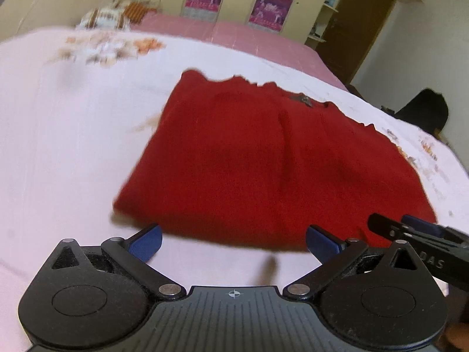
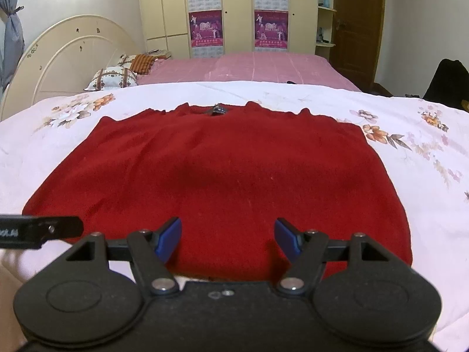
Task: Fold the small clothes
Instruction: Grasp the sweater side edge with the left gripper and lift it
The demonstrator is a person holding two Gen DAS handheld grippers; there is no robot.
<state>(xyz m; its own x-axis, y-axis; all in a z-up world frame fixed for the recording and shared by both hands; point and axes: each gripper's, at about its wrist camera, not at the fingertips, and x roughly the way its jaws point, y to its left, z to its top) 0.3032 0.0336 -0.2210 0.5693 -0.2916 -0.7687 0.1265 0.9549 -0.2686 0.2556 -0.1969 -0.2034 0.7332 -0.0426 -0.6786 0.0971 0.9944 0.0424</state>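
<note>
Lying flat across the middle of both frames, the red garment [image 2: 219,182] rests on the floral bedspread [image 2: 410,152], neckline at the far edge. Left tool [image 1: 233,242], lower centre of its frame, hovers with fingers apart just short of the near hem. Right tool [image 2: 228,239] hangs over that hem, also spread, gripping nothing. Folding looks about to begin: each tool probably needs to pinch a hem corner.
</note>
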